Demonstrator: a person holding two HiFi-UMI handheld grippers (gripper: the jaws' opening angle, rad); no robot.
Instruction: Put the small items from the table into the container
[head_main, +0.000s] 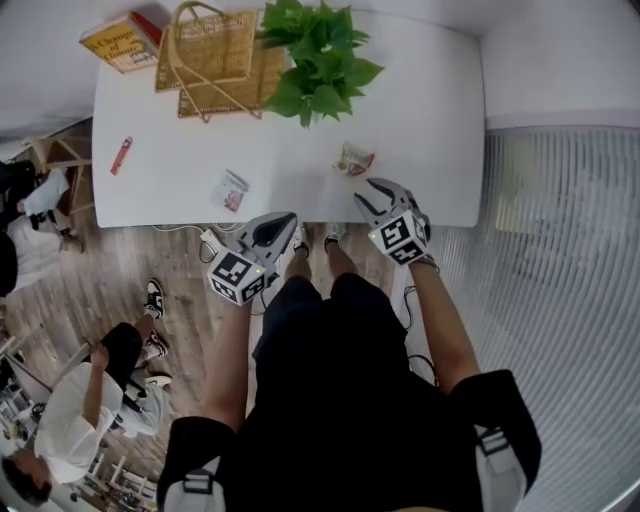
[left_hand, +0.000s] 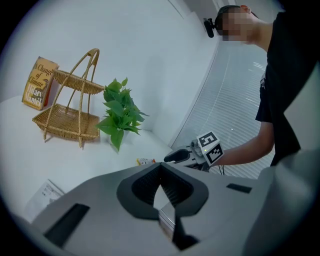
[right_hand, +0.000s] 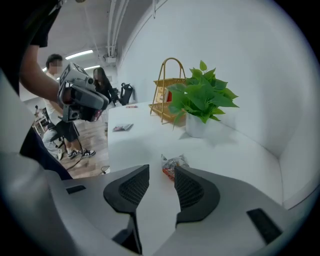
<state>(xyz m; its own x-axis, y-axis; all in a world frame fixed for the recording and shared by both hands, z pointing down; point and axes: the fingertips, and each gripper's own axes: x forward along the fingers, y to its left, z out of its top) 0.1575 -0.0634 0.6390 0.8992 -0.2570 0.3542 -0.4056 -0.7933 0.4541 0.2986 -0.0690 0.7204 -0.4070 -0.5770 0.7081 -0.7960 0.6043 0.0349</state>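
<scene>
The crinkled snack packet (right_hand: 172, 165) lies on the white table (head_main: 420, 120) near its front edge. In the right gripper view it sits at 12 o'clock from the right gripper (right_hand: 161, 172), just beyond the tips and a little toward the right-hand jaw. Those jaws stand apart with nothing between them. The left gripper (head_main: 283, 226), its jaws closed together and empty, is farther off, at the packet's 8 o'clock in the head view. The wicker basket (head_main: 215, 60) stands well apart at 10 o'clock.

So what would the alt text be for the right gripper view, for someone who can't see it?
The right gripper, jaws open, points at a small snack packet lying on a white table. Farther back stand a potted plant and a wicker basket; the left gripper shows at upper left.
</scene>
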